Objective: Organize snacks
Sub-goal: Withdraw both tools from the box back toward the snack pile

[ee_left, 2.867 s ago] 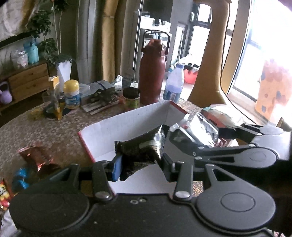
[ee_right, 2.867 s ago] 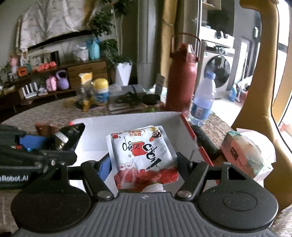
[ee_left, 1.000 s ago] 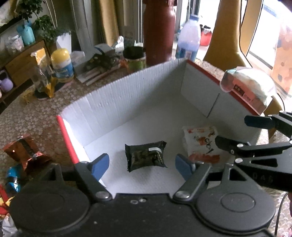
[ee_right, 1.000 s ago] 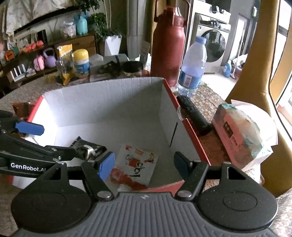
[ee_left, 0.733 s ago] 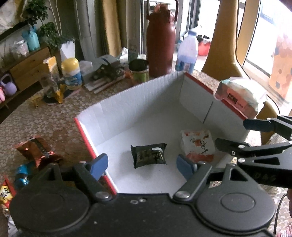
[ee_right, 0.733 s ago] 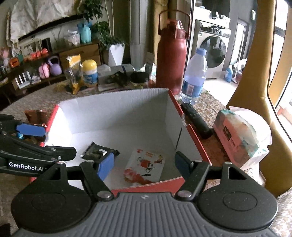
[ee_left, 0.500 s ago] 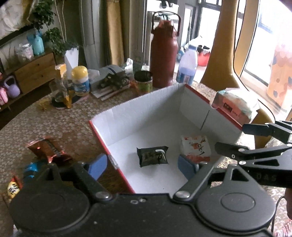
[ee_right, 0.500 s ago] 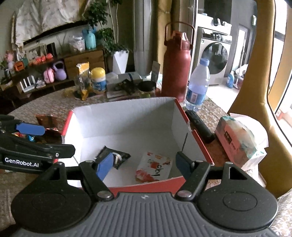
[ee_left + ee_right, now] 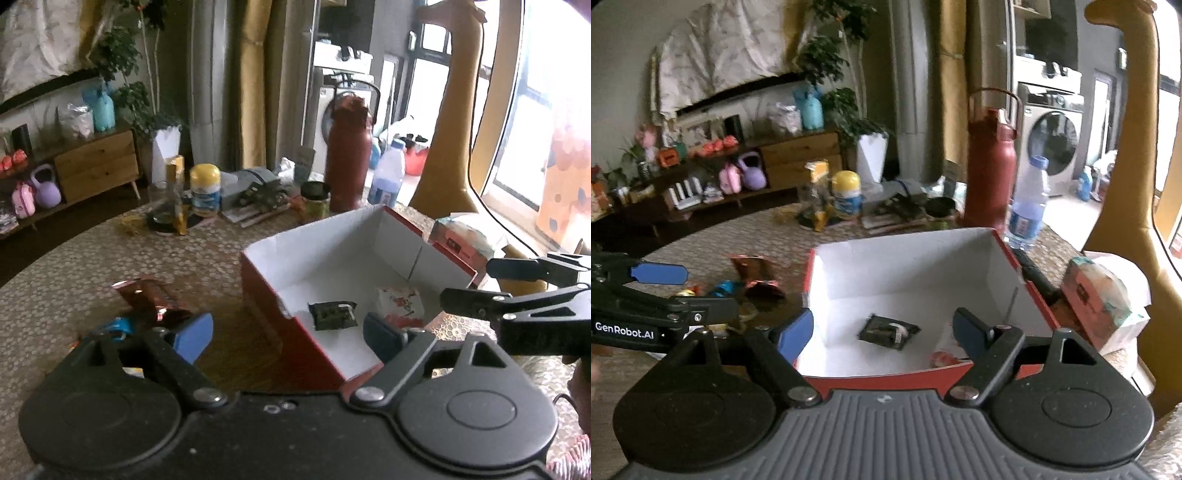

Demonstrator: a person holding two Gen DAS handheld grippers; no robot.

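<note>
Both hand-held grippers hang above the near edge of the open cardboard box, red outside and white inside [image 9: 402,240], which sits on the round table with the pale flowered cloth [image 9: 74,266]. The left gripper [image 9: 286,332] has its blue-padded jaws spread wide with nothing between them; they have just been opening. The right gripper [image 9: 882,328] is spread the same way, also empty, its jaws likewise having just been opening.

On the white floor of the box lies a small dark green foil snack packet [image 9: 333,315], flat and a little askew. At its three o'clock, a short gap away, lies a white snack pouch with red print [image 9: 400,301], near the right wall; in the right wrist view only its red corner shows.

At nine o'clock of the box, loose on the cloth, are a shiny copper-brown wrapper [image 9: 147,297] and a small blue wrapper [image 9: 118,325] just beside it. At three o'clock sits a wrapped pack of tissues [image 9: 1102,295]. At twelve o'clock stand a tall dark red flask with a wire handle [image 9: 991,166] and a clear plastic water bottle with a blue cap [image 9: 1027,203], side by side.
</note>
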